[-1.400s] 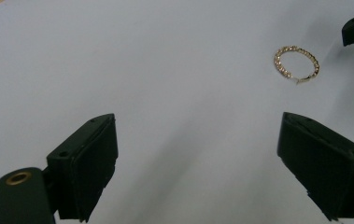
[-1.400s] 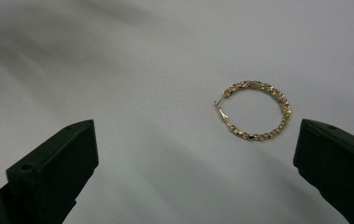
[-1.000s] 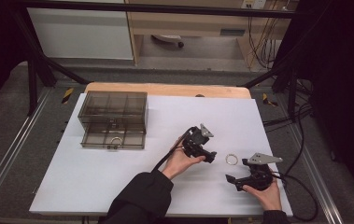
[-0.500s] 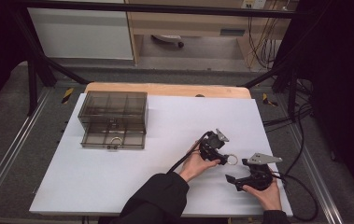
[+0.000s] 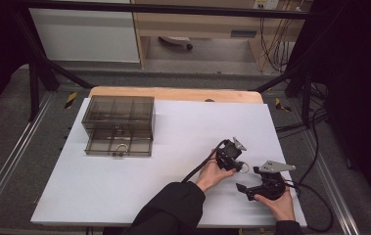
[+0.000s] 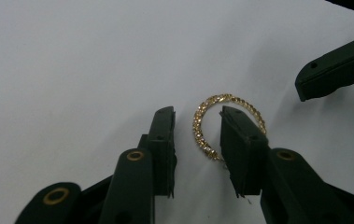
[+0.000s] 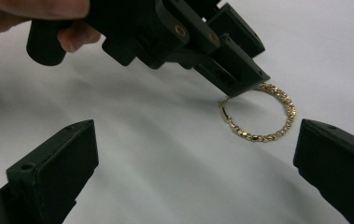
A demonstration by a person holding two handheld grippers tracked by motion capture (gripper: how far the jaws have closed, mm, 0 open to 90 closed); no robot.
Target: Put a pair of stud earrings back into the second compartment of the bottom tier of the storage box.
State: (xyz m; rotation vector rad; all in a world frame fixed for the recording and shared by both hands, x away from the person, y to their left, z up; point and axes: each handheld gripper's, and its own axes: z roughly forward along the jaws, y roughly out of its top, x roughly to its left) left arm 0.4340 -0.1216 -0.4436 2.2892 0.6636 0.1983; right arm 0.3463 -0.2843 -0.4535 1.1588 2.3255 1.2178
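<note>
- Smoky clear drawer box (image 5: 118,126) stands at the desk's (image 5: 124,186) left; no readable writing.
- Left tongs (image 6: 197,140) released, straddling one side of the gold hoop earring (image 6: 202,125) lying flat on the desk.
- Right tongs (image 7: 195,163) spread wide, near the earring.

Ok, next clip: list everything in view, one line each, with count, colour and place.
hoop earring: one, gold and studded, flat on the sheet between the left claw's jaws
drawer box: one, smoky clear plastic, far left of the sheet, lower drawer pulled out
table sheet: one, white, covering the wooden top
left claw: one, black, open, jaws either side of the hoop's rim
right claw: one, black, open wide, beside the hoop
hands: two, gripping the claws, near edge
</note>
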